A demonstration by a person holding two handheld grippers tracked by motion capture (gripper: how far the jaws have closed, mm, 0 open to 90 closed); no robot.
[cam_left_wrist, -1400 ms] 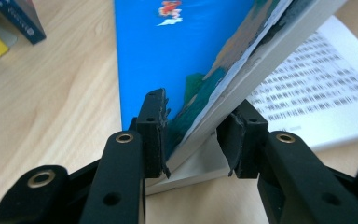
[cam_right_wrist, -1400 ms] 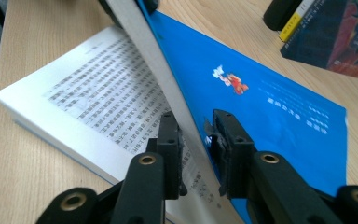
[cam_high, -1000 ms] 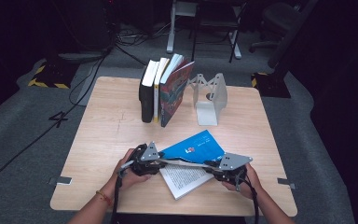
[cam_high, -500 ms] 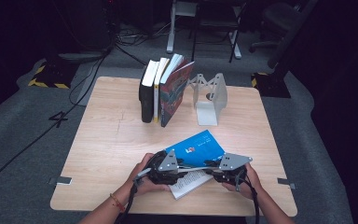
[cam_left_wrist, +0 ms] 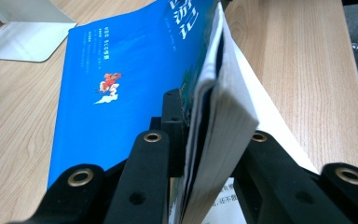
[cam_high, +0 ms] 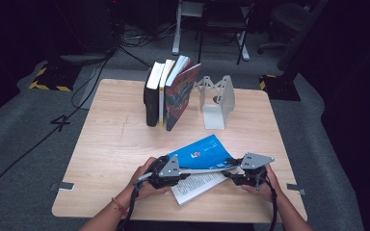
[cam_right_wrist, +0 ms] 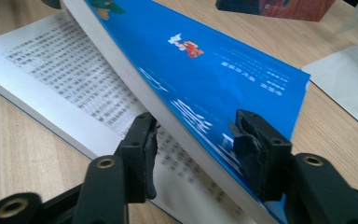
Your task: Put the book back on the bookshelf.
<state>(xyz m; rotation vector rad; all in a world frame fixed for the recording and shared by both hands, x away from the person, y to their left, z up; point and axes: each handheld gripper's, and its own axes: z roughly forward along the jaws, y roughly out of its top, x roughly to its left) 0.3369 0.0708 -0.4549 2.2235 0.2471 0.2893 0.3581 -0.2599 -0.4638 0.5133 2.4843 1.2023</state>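
Observation:
A blue paperback (cam_high: 202, 153) lies open near the table's front edge, its printed pages (cam_high: 197, 185) flat on the wood. Its cover and a wad of leaves are lifted. My left gripper (cam_high: 188, 171) comes from the left. Its jaws have just been closing and now press on that wad (cam_left_wrist: 219, 135), left gripper (cam_left_wrist: 205, 140) shut on it. My right gripper (cam_high: 229, 172) comes from the right. Its jaws have just been opening and stand apart around the lifted cover's edge (cam_right_wrist: 200, 126), right gripper (cam_right_wrist: 196, 140) open. The pages (cam_right_wrist: 60, 70) lie below.
Several books (cam_high: 166, 91) stand in a row at the table's far middle, leaning toward a white metal bookend (cam_high: 217, 98). The bookend's base (cam_left_wrist: 23, 37) (cam_right_wrist: 349, 79) lies just beyond the blue book. Bare wood (cam_high: 111, 144) stretches to the left.
My left gripper has slid right along the book toward the right gripper and closed on the lifted leaves. The right gripper's jaws have spread apart.

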